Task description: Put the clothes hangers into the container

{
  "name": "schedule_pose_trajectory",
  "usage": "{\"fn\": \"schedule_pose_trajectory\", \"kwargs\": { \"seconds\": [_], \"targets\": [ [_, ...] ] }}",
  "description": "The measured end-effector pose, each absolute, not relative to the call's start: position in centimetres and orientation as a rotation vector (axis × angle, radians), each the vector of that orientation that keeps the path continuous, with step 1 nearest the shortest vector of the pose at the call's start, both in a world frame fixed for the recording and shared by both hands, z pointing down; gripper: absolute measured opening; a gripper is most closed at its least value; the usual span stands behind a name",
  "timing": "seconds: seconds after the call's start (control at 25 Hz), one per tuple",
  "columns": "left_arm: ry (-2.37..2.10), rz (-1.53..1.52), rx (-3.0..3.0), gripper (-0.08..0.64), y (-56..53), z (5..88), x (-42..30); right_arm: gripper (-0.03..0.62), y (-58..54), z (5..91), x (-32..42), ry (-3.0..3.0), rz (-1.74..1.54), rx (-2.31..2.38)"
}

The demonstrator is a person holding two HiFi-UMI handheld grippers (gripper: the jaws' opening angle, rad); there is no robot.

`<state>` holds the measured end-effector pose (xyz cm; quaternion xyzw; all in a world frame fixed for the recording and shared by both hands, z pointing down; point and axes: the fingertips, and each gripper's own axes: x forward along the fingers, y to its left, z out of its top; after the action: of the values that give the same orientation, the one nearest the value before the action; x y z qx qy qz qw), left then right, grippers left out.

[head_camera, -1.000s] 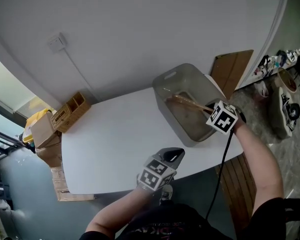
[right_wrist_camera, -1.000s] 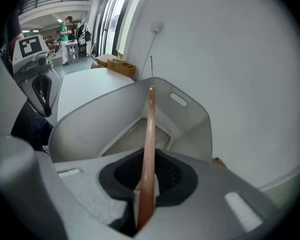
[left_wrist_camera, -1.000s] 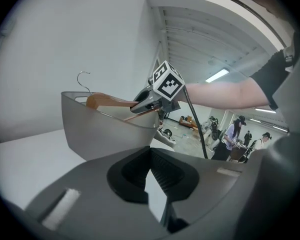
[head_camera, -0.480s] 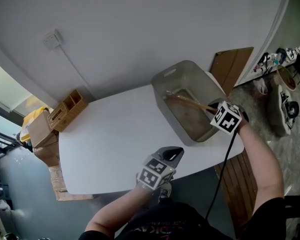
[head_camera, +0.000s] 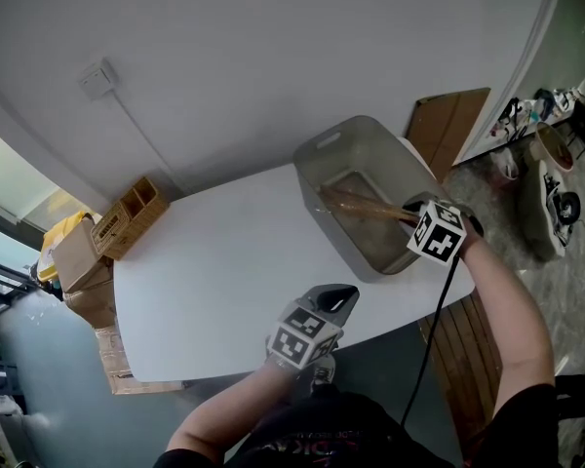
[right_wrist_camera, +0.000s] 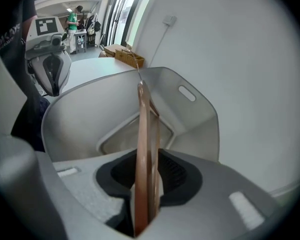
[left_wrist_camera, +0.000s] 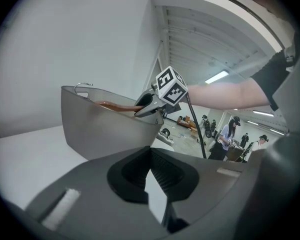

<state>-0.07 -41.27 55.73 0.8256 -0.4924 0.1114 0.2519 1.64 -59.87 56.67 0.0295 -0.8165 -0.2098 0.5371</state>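
A grey plastic container (head_camera: 317, 149) stands at the right end of the white table (head_camera: 214, 271). A brown wooden hanger (head_camera: 366, 206) reaches from its near right rim down into it. My right gripper (head_camera: 409, 213) is at that rim and its jaws are opening. The hanger (right_wrist_camera: 146, 134) stands on edge between them with gaps beside the pads, above the container's inside (right_wrist_camera: 190, 114). My left gripper (head_camera: 336, 298) hovers over the table's front edge, shut and empty. Its own view shows the container (left_wrist_camera: 100, 129), the hanger's end (left_wrist_camera: 115, 105) and the right gripper (left_wrist_camera: 145, 104).
A wooden crate (head_camera: 136, 213) and cardboard boxes (head_camera: 78, 261) sit beyond the table's left end. A brown board (head_camera: 448, 130) leans on the wall behind the container. A cable runs from the wall socket (head_camera: 97, 78). Shoes and clutter lie on the floor at right (head_camera: 556, 193).
The right gripper has stayed at the container's near right rim, and the hanger now lies a little lower inside. The left gripper has not moved.
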Motion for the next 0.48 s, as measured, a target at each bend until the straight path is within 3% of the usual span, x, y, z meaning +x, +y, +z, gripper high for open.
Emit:
{"fn": "schedule_pose_trajectory", "kwargs": {
  "seconds": [0.48],
  "targets": [
    [-1.346,0.299,2.244,0.002,-38.9,55.1,-0.5,0.107,-58.5,54.6,2.3,-1.966,-0.532,0.111]
  ]
}}
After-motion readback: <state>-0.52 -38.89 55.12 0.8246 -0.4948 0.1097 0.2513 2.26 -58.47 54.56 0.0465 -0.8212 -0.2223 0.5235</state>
